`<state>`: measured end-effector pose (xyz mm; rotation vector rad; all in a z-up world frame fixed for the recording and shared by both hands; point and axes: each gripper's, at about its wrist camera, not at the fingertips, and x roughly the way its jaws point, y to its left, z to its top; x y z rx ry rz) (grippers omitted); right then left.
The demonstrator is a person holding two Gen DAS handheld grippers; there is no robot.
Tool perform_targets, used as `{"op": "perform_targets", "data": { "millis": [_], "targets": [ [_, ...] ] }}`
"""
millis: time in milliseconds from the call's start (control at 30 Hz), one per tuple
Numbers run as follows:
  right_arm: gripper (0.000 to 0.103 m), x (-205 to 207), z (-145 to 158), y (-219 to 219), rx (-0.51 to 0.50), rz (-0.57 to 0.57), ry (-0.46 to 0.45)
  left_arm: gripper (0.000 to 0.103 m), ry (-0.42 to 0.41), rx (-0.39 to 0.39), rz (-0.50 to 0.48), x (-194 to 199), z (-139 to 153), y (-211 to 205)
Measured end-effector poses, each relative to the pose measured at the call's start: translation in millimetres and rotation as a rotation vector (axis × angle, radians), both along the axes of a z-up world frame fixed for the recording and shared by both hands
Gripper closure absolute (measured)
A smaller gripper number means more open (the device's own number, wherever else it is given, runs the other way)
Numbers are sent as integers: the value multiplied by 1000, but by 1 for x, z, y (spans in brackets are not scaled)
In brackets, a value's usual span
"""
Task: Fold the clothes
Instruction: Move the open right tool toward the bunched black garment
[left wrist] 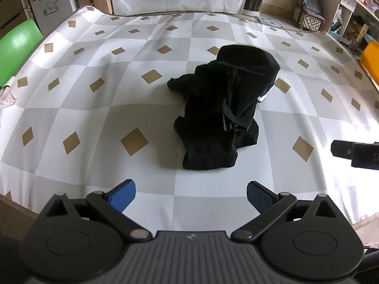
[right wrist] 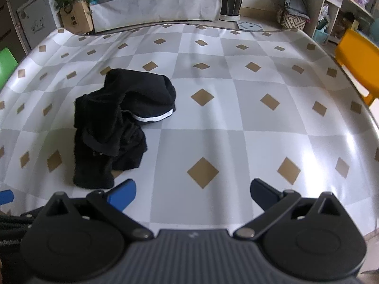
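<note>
1. We see the black garment (left wrist: 222,108) crumpled mid-table (left wrist: 94,142), well clear of every edge
2. Our left gripper (left wrist: 190,195) and right gripper (right wrist: 193,194) both hang spread apart, holding nothing
3. Risk: pinching several bunched layers together, so the heap lifts tangled rather than opening flat

Crumpled black garment (left wrist: 222,108) on checkered tablecloth (left wrist: 94,108)

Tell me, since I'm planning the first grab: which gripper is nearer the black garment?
Left, slightly. The left gripper faces the crumpled black garment straight ahead, open and apart from it. The right gripper, also open, has the garment ahead to its left.
</note>
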<state>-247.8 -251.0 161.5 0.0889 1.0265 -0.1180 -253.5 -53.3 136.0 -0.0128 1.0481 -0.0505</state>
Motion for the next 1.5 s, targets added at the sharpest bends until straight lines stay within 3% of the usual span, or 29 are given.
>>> {"op": "perform_targets", "data": {
  "millis": [333, 533, 900, 1500],
  "targets": [
    [0, -22, -2, -3, 20, -30, -69, 3, -63, -11, -13, -7, 24, 2],
    [0, -18, -21, -6, 34, -64, -5, 3, -70, -4, -5, -1, 29, 5],
    [0, -3, -22, 3, 22, -57, -4, 3, -85, 1, 7, 22, 26, 3],
    [0, 17, -28, 1, -1, -81, 34, 3, -84, 46, -55, 41, 22, -5]
  ]
}}
